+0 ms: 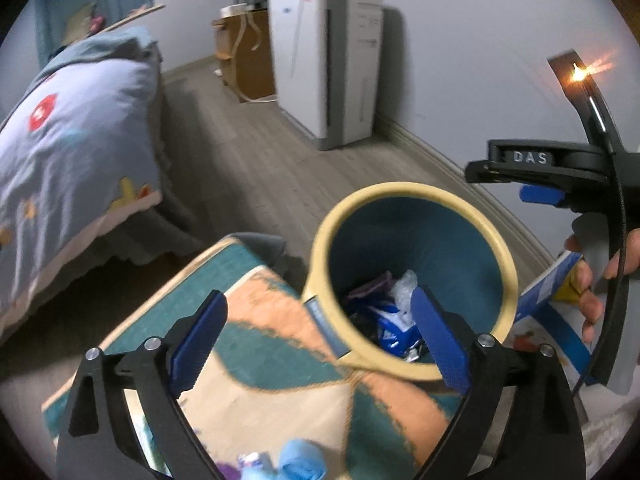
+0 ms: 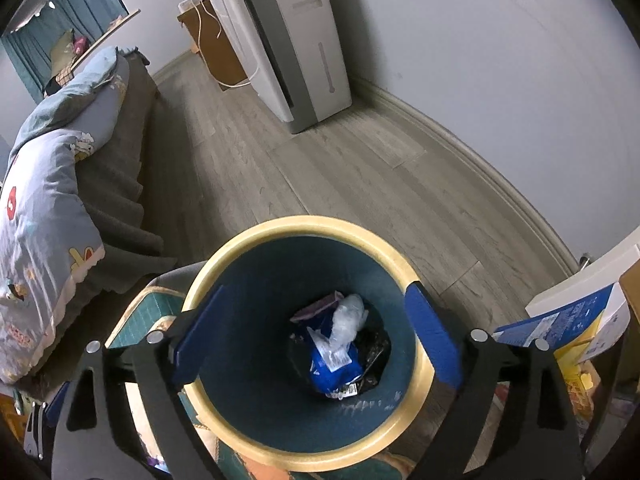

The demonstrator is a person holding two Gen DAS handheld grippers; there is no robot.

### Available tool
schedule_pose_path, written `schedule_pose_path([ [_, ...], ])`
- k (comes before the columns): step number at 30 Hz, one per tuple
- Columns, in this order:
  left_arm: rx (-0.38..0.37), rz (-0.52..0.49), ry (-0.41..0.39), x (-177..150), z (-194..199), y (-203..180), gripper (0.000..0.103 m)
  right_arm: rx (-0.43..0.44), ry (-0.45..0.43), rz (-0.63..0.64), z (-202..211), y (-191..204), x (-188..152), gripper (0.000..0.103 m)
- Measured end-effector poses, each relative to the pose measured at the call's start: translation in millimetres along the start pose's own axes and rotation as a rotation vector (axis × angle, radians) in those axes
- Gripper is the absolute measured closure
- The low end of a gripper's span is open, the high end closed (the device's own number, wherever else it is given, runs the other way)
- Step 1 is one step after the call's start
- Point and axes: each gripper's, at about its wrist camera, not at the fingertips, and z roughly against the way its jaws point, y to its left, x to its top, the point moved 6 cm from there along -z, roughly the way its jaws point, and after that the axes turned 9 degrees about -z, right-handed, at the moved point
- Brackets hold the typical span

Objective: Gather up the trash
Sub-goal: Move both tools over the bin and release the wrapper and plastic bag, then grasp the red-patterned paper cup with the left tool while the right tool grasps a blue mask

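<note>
A round trash bin [image 2: 424, 368] with a cream rim and dark teal inside stands on a patterned rug. Inside lie a blue wrapper [image 2: 334, 372], a clear crumpled plastic piece [image 2: 348, 320] and a purple scrap [image 2: 316, 308]. My right gripper [image 2: 316, 340] is open and empty, directly above the bin mouth. My left gripper [image 1: 320, 336] is open and empty, left of the bin [image 1: 508, 280], over the rug. Crumpled light-blue trash [image 1: 300, 460] and a purple bit [image 1: 228, 470] lie on the rug at the bottom edge. The right gripper's body [image 1: 532, 168] shows at the right in the left wrist view.
A bed with a blue quilt [image 1: 72, 152] stands at the left. A white appliance [image 1: 328, 64] and a brown cabinet [image 1: 244, 52] stand against the far wall. The patterned rug [image 1: 256, 360] covers the grey wood floor. Blue and yellow boxes [image 2: 568, 328] lie right of the bin.
</note>
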Motion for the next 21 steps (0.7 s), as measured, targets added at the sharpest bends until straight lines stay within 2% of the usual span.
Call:
schedule_pose_path([
  [9,0.070,0.107,-0.028,-35.9,67.6,49.7,0.009,0.030,-0.015,0.079,15.3,21.1,-13.9,0.007],
  [16,0.124,0.236,-0.037,-71.4,127.0,90.9,0.008,0.048,-0.015,0.183,35.1,46.5,-33.8,0.006],
  [21,0.174,0.264,-0.049,-95.2,159.7,106.1,0.007,0.102,-0.021,0.235,57.7,71.1,-51.2,0.006],
])
